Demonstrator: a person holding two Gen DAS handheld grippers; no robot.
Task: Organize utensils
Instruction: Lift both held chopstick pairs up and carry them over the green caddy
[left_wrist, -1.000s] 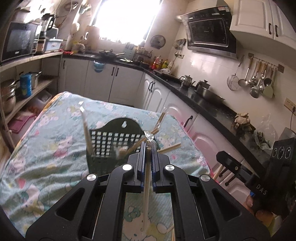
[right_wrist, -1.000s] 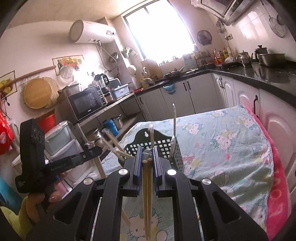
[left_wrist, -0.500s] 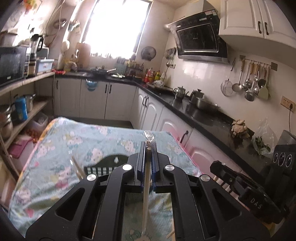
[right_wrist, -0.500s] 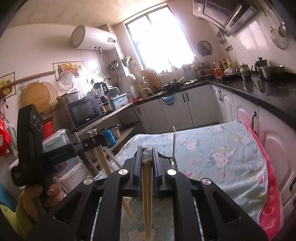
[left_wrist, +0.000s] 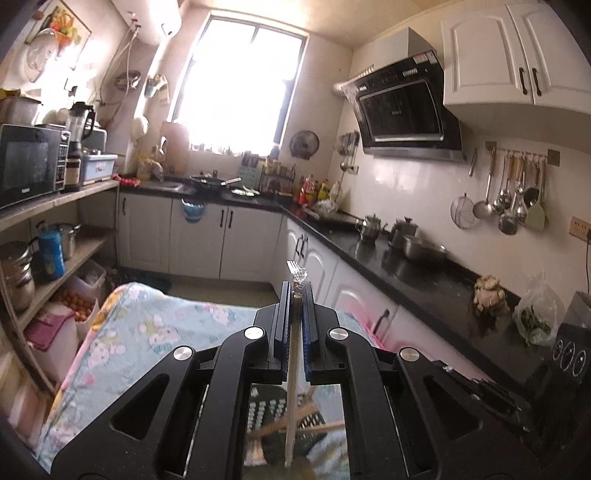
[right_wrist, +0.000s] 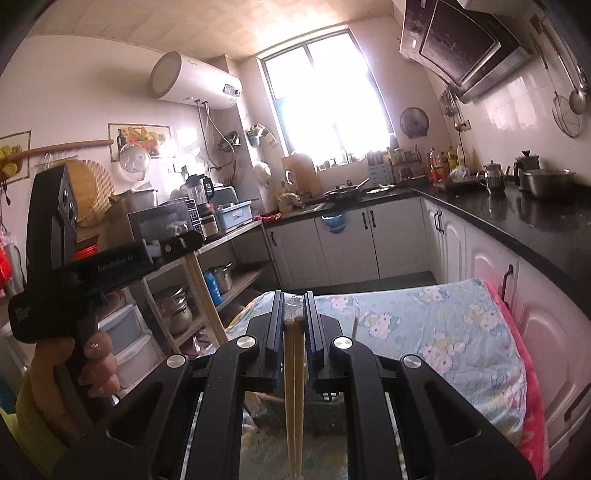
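Holding a fork (left_wrist: 297, 274) clamped in my left gripper (left_wrist: 296, 295) and chopsticks (right_wrist: 294, 354) in my right gripper (right_wrist: 294, 314), I keep both clear above the utensil basket (left_wrist: 273, 417) before sorting them.

Matt black plastic forms the left gripper (left_wrist: 296, 295), its inner pads faced in ribbed blue; a shiny metal fork (left_wrist: 297, 275) with a pale, smooth handle is clamped between them. The right gripper (right_wrist: 294, 308), of the same matt plastic, is closed on a pair of light, unvarnished-looking wooden chopsticks (right_wrist: 294, 384). The table (right_wrist: 461, 325) is covered by soft printed cloth, edged in fleecy pink. Below, a dark plastic lattice basket (left_wrist: 271, 413) is seen. A glossy black countertop (left_wrist: 424, 280) reflects polished steel pots (left_wrist: 421, 247).
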